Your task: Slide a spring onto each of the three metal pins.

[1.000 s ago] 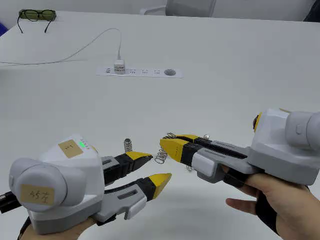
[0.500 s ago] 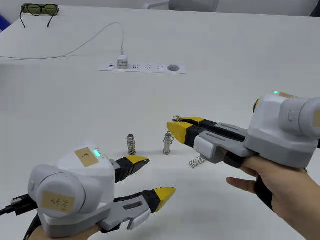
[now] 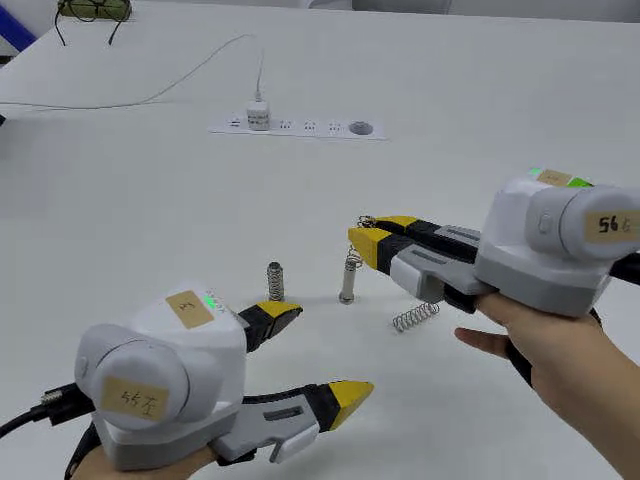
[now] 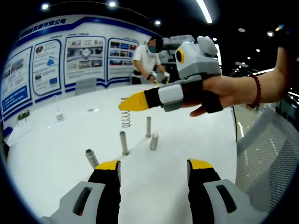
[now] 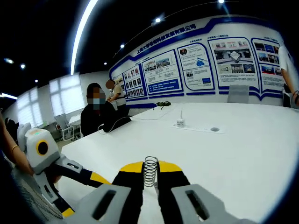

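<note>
- left gripper [image 3: 313,352] (grey body, black jaws, yellow tips): low and nearest the person, pointing forward and a bit right. Jaws wide apart, nothing between them. Looks like standby.
- sprung metal pin [image 3: 275,281]: short, upright on the white table [image 3: 480,120], just ahead of the left gripper's left jaw tip, with a coil seated round it. One of three done, by the look.
- bare metal pin [image 3: 346,288]: upright, further ahead-right of the left gripper and directly under the right gripper's tips. Step in hand is spring number two onto this pin.
- thin coiled steel spring [image 5: 150,171]: pinched crosswise between the right jaws and hanging down from the tips. Its lower end is just above the pin's top. The left gripper view suggests a sliver of gap; cannot tell if the coil has started on.
- right gripper [image 3: 368,240] (same grey, black and yellow build): roughly level, pointing left across the person's front, jaws closed on the coil. The right hand [image 3: 560,350] grips the handle from below and behind.
- Next move, as judged: line the coil's bore up with the pin, lower straight, then let go. The coil is thin and springy, so a tilt would likely snag on the pin's top.
- far metal pin [image 4: 148,126]: bare, upright, just past the right gripper's tips in the left gripper view.
- loose coiled steel spring [image 3: 416,316]: on its side on the table beneath the right gripper's jaws, near the bare pin. Probably meant for the last pin.
</note>
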